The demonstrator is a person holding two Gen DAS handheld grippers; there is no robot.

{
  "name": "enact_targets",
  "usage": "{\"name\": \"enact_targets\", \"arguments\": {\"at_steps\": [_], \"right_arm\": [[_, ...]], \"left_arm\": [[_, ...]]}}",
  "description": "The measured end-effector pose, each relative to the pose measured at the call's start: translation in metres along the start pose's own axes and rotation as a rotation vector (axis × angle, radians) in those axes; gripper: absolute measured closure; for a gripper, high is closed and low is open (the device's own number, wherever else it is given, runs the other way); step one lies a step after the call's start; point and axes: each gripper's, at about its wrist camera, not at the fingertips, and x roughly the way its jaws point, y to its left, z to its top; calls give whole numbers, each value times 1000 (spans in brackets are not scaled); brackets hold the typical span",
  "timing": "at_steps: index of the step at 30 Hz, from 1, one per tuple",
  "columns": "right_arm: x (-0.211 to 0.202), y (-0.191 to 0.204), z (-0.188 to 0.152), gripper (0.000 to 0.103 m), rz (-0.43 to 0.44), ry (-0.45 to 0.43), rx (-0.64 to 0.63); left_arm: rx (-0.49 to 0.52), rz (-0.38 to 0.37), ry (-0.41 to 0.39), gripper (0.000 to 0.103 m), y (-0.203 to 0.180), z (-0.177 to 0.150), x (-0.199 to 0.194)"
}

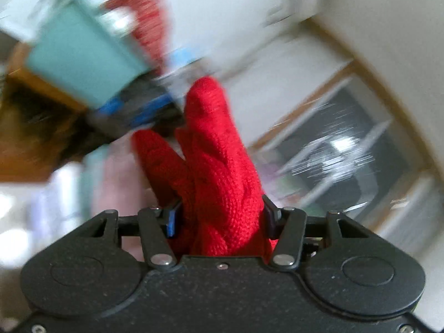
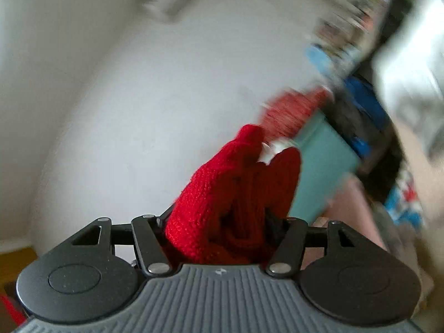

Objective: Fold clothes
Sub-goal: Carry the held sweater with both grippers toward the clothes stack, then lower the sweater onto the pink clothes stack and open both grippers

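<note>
A red knitted garment (image 1: 219, 172) is bunched between the fingers of my left gripper (image 1: 222, 216), which is shut on it and holds it up in the air. In the right wrist view the same red knit (image 2: 222, 202) is bunched between the fingers of my right gripper (image 2: 219, 222), also shut on it. A small white label (image 2: 270, 149) shows near the top of the fabric. Both views are blurred by motion. The rest of the garment is hidden below the grippers.
A teal panel (image 1: 83, 58) with a red checked cloth (image 1: 147, 19) over it is at upper left; it also shows in the right wrist view (image 2: 319, 172). A window (image 1: 341, 144) is at right. A white wall (image 2: 125, 97) fills the left. Blue clutter (image 2: 363, 102) sits at right.
</note>
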Motion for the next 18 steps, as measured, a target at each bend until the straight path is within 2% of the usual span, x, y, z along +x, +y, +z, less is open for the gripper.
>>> {"name": "enact_targets", "arguments": {"at_steps": [1,3,6,8,11,12,14,18], "right_arm": [[10,-18,-7,39,-132,43,15],[8,-40,-17,39,-194,30,51],[-5,-33,-20,38,-149,3,20],[-9,-25,-18,35,-181,-9,20],[-18,1,-11,31,-211,-40,-12],[-22,9,-10,30,-221,-50,-43],[-35,31,-4,24,-244,-86,-116],[-64,60,6,19,-275,-130,-189]], "left_arm": [[-55,-3,31,47,17,-5,11],[-28,-14,28,44,12,-6,9],[-11,-28,9,43,7,-6,4],[-17,-35,-8,41,6,-5,0],[-23,-45,-48,19,4,-2,-10],[-16,-38,-59,16,2,-1,-16],[17,-19,-80,16,-4,3,-28],[126,-14,-115,14,-27,4,-54]]}}
